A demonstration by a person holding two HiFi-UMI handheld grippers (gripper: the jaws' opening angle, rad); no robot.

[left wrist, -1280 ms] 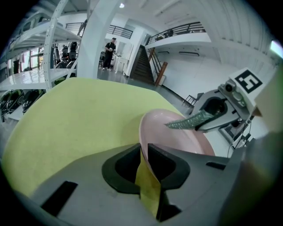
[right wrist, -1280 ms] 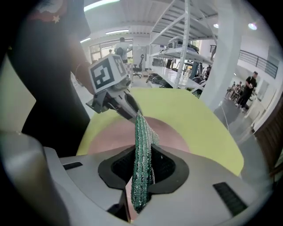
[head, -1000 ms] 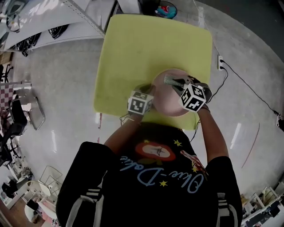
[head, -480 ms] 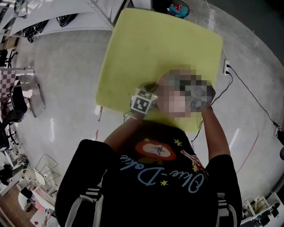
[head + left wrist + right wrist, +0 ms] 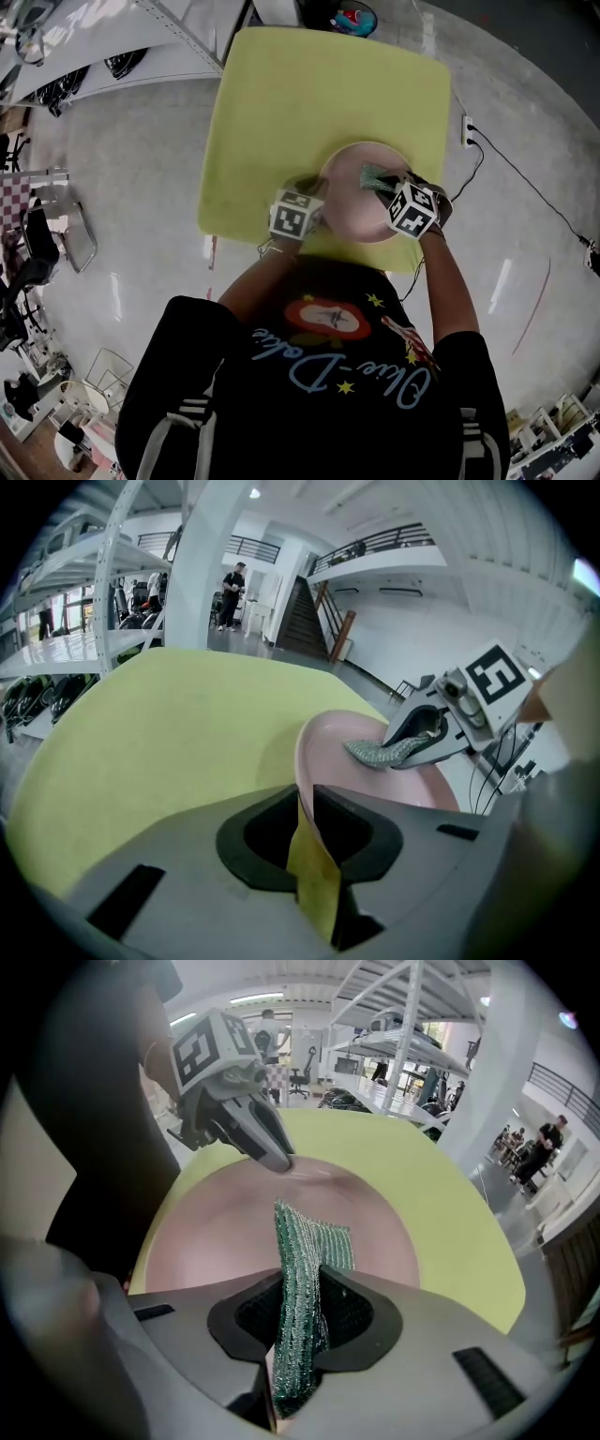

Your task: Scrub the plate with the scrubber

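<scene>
Plate [image 5: 349,199] rim clenched by left gripper [image 5: 305,806] — right gripper [image 5: 300,1309] grasps scrubber [image 5: 307,1239] inside.

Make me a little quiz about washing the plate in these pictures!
1. True or false: the left gripper is clamped on the rim of the pink plate.
2. What is the right gripper holding? A spoon; B green scrubber; C cup.
3. Fill in: the table under the plate is ____ in colour.
Key: 1 true; 2 B; 3 yellow-green.
</scene>
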